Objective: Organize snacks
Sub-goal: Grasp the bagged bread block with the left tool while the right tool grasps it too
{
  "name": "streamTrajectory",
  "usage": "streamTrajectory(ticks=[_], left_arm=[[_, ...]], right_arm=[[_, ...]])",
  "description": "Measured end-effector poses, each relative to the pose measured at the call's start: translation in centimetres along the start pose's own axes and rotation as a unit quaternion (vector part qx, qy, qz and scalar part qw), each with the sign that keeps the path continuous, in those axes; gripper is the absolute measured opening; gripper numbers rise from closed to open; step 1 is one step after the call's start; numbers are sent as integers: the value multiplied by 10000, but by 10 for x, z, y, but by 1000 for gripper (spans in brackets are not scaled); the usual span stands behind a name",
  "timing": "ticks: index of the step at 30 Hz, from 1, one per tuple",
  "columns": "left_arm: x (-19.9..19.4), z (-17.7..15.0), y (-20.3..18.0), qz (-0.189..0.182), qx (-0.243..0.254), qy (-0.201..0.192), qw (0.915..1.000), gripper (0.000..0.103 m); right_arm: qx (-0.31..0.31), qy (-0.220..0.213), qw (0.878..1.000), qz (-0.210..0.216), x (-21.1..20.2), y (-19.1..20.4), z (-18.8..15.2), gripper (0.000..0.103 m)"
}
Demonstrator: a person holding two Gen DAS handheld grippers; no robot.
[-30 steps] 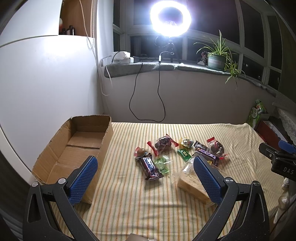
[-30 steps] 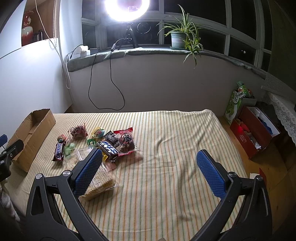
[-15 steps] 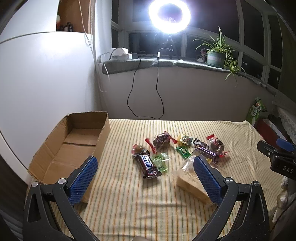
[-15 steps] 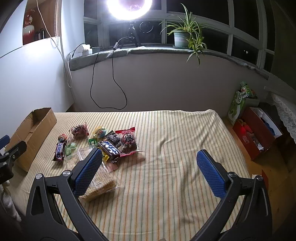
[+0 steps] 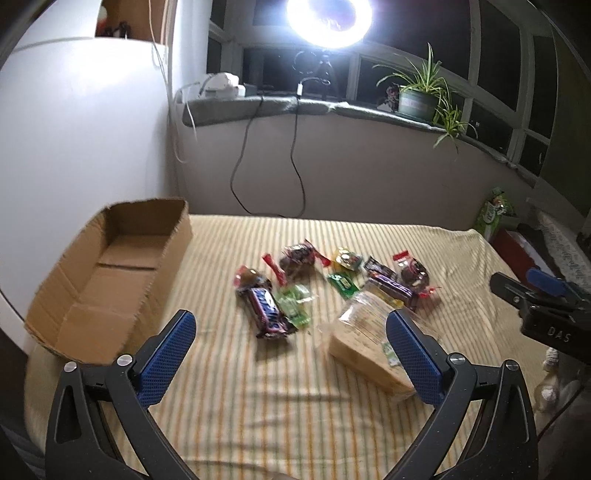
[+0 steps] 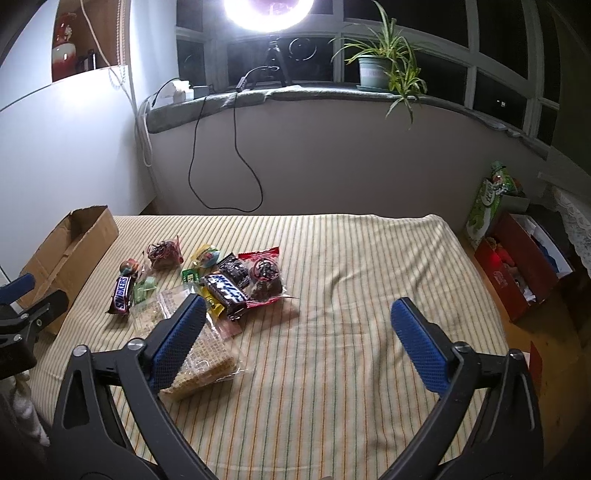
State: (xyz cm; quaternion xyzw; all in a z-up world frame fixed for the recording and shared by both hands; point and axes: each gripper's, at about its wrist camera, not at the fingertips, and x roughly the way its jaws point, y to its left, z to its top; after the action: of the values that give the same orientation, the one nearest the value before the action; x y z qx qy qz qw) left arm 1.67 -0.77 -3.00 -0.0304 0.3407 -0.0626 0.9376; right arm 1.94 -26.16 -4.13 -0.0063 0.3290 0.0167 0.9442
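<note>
In the left wrist view we are holding the left claw (image 5: 291,339) above the striped cloth (image 5: 258,406), with its blue pads far apart and nothing between them. The snacks (image 5: 332,288) are lying in a loose heap in the middle of the cloth: a Snickers bar (image 5: 266,311) at the left, a clear wafer pack (image 5: 364,347) at the near right, partly behind the right pad. The open cardboard box (image 5: 110,273) is standing at the left edge, apart from the heap. A ring light (image 5: 328,18) is glaring at the top, beside a potted plant (image 5: 419,98) on the sill. This picture is a little blurred, so the small wrappers are hard to read. The right claw (image 5: 535,306) is entering at the right edge, cut off.

In the right wrist view the right claw (image 6: 299,332) is standing wide over bare cloth and its jaws are closing a little, with nothing between them. The snacks are lying to the left; the left pad is covering part of the wafer pack (image 6: 201,354). The box (image 6: 70,243) is further left, cut partly by the left claw (image 6: 22,306). A red box (image 6: 517,269) is standing on the floor at the right.
</note>
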Motion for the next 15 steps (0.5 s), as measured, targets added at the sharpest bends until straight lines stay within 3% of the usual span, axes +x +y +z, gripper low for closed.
streamTrajectory(ticks=[9, 15], left_arm=[[21, -15, -5, -743, -330, 588, 9949, 89], [42, -26, -9, -1346, -642, 1124, 9824, 84]], right_arm=[[0, 626, 9927, 1028, 29, 4, -7, 82], [13, 1228, 9783, 1671, 57, 12, -16, 78]])
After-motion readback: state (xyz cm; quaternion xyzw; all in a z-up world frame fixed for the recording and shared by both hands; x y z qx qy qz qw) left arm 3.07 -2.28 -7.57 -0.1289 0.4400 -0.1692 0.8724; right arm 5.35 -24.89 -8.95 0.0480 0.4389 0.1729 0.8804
